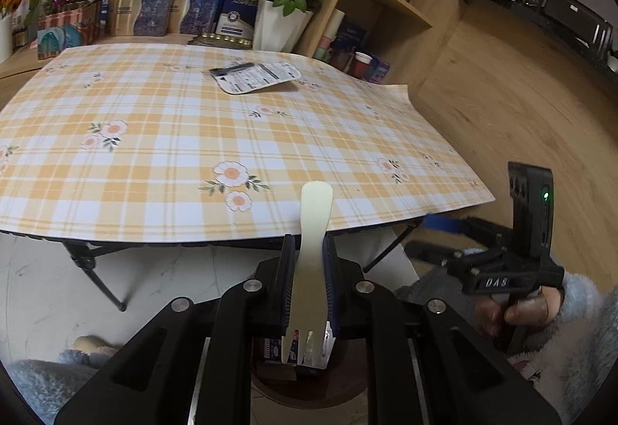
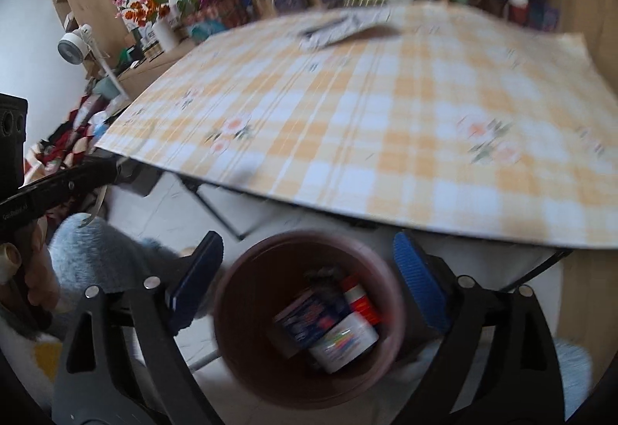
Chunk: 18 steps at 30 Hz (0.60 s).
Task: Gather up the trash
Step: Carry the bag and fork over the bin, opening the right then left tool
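Two grippers at work, both near the desk's front edge. Left gripper [image 1: 309, 289] is clamped nearly shut on a pale plastic fork [image 1: 309, 251], tines toward the camera, handle pointing out over the desk [image 1: 154, 154]. Held mid-shaft, I'd guess so it drops straight when let go.

Right gripper [image 2: 309, 282] stands wide open, nothing between its blue pads [image 2: 419, 282]. Directly below it sits a brown bin [image 2: 309, 320] on the floor, just in front of the desk. Inside: a white cup with coloured print [image 2: 343, 342], a dark blue carton [image 2: 313, 317], something red and white [image 2: 361, 299]. Open jaws right over the bin read to me like a drop position.

Still on the desk: one flat printed pouch [image 1: 257, 77], far side, well apart from both grippers. Looks like the last piece up there.

View differences:
- Right wrist view shows the bin's contents clearly; left view only catches a slice of brown rim and carton under the fork.
- Left view shows the fork grip and the person's right hand [image 1: 513, 313] on its handle; right view is motion-blurred and shows no fork.

Judgement: fork goes in the bin next, then the pouch.
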### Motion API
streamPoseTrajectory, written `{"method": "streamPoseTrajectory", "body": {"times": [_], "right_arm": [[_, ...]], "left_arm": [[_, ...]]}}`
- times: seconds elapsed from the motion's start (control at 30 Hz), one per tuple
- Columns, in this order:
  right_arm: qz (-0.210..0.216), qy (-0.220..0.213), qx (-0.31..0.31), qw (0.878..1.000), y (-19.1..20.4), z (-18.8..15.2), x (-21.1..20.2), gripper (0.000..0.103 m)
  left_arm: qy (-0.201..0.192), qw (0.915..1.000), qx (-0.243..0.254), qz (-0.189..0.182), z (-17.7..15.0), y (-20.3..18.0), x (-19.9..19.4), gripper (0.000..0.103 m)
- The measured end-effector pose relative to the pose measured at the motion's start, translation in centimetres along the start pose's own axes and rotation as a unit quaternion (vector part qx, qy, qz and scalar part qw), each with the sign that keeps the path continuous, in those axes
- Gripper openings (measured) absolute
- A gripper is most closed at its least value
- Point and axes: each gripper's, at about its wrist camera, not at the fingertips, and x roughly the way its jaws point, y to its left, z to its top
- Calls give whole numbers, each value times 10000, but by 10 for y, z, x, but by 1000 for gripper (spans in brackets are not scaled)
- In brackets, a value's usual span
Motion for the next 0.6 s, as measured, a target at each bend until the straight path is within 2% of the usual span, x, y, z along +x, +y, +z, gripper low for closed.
{"method": "streamPoseTrajectory", "body": {"times": [0.1, 0.17, 0.27, 0.4, 0.5, 0.6], "right_arm": [[-252, -406, 231, 9986, -15, -5, -12, 94], [-324, -513, 440, 9972, -24, -8, -12, 97], [-431, -446, 770, 9951, -34, -9, -2, 97], [-538, -393, 933, 9934, -40, -10, 4, 97], [-573, -394, 990, 9926, -40, -11, 5, 97], [-578, -367, 1021, 9924, -40, -12, 7, 97]], "left_arm": [[97, 9997, 172, -114, -12, -5, 14, 15], [230, 9992, 255, -228, -21, -9, 25, 15], [439, 9978, 302, -389, -31, -13, 40, 15], [840, 9947, 495, -326, -41, -18, 65, 15], [1077, 9929, 391, -309, -47, -11, 80, 15], [1129, 9925, 306, -354, -48, -7, 83, 15]]}}
